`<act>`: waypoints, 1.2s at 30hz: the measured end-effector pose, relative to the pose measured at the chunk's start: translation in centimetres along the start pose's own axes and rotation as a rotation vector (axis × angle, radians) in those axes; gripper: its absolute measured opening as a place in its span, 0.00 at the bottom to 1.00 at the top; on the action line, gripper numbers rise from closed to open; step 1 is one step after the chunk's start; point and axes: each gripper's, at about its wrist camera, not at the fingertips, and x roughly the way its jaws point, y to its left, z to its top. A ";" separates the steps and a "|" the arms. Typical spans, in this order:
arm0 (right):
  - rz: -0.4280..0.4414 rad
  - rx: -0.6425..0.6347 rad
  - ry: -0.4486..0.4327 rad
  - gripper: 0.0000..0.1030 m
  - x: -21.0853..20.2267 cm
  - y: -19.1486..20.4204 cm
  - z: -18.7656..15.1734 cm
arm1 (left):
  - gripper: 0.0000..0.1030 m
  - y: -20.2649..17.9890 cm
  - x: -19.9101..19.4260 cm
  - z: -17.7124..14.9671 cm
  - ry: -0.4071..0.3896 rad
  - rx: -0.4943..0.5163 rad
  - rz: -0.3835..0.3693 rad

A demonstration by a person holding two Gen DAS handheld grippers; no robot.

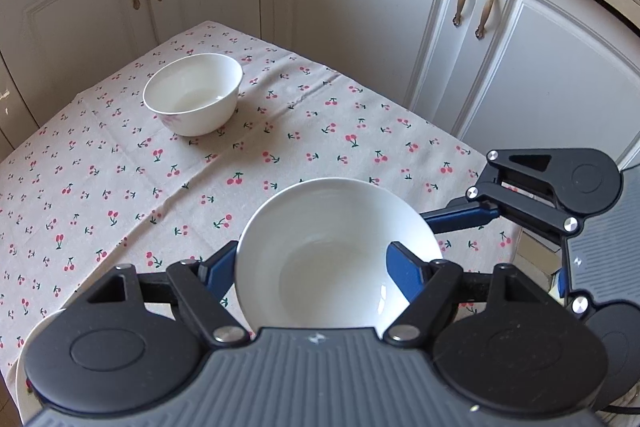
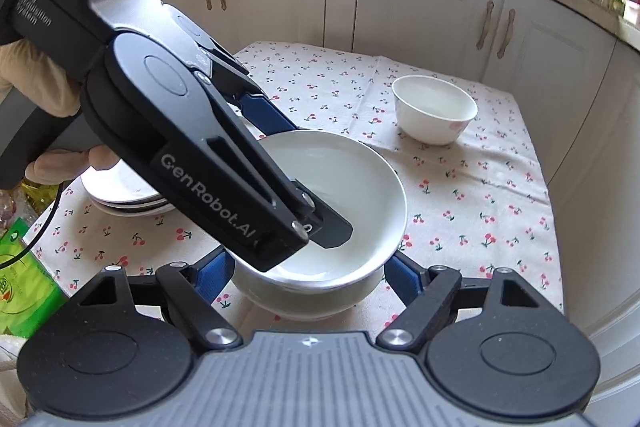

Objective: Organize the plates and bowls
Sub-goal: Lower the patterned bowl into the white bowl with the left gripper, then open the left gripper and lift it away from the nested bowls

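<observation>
**Two white bowls nesting, a third waiting across the cloth**

Nearest in the right wrist view, the right gripper (image 2: 310,277) straddles a lower white glazed ceramic bowl (image 2: 308,301) standing on the cherry-print tablecloth (image 2: 460,195); its blue fingers (image 2: 402,277) sit at 3 and 9 o'clock of the wall, but whether they press it I cannot tell. Just above, the left gripper (image 2: 298,171) is clamped on the rim of an upper white glazed ceramic bowl (image 2: 356,183), one finger inside, one outside. That bowl sits tilted in the mouth of the lower one; whether it rests there cannot be made out.

In the left wrist view the same held bowl (image 1: 332,251) fills the centre, and the far small white porcelain bowl (image 1: 194,93) stands toward 11 o'clock. A stack of white shallow plates (image 2: 120,193) lies at 9 o'clock in the right view.

These bowls look stiff, smooth and slippery, and likely to chip if dropped rim on rim. A pinch across the rim wall is the sound hold, with the upper bowl levelled before release.
</observation>
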 end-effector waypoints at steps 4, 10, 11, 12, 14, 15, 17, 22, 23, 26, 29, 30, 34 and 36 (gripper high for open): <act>0.005 0.010 0.003 0.83 0.0 -0.1 -0.1 | 0.75 0.0 0.2 0.0 0.000 0.004 -0.003; 0.015 0.023 0.008 0.83 0.0 -0.5 -0.3 | 0.75 -0.2 0.7 -0.2 0.011 0.017 0.000; 0.017 0.024 0.009 0.83 0.1 -0.6 -0.3 | 0.75 -0.1 0.8 -0.2 0.013 0.014 -0.001; 0.017 0.023 0.008 0.83 0.1 -0.5 -0.3 | 0.75 -0.1 0.9 -0.3 0.015 0.012 -0.002; 0.018 0.022 0.010 0.83 0.2 -0.5 -0.3 | 0.75 0.0 1.0 -0.4 0.016 0.008 -0.003; 0.019 0.022 0.011 0.83 0.3 -0.5 -0.3 | 0.75 0.0 1.1 -0.5 0.017 0.009 -0.004; 0.022 0.022 0.016 0.83 0.6 -0.6 -0.4 | 0.75 -0.1 1.2 -0.6 0.018 0.012 -0.002; 0.027 0.026 0.024 0.83 0.9 -0.8 -0.3 | 0.75 0.0 1.3 -0.8 0.014 0.011 -0.007; 0.026 0.025 0.024 0.83 0.9 -0.7 -0.3 | 0.75 0.1 1.4 -0.8 0.014 0.007 -0.009; 0.025 0.020 0.022 0.83 1.0 -0.7 -0.4 | 0.75 0.2 1.5 -0.9 0.014 0.001 -0.015; 0.023 0.011 0.024 0.85 1.1 -0.6 -0.5 | 0.76 0.3 1.3 -0.9 -0.001 0.002 -0.021; 0.015 0.005 0.017 0.91 1.0 -0.5 -0.5 | 0.77 0.3 1.2 -1.0 -0.007 0.004 -0.021; 0.003 -0.011 -0.038 1.00 0.1 -0.5 -0.6 | 0.77 0.7 0.5 -1.3 -0.022 0.002 -0.019; 0.015 -0.007 -0.044 1.00 -0.1 -0.7 -0.6 | 0.77 1.1 0.2 -1.8 -0.026 -0.014 -0.020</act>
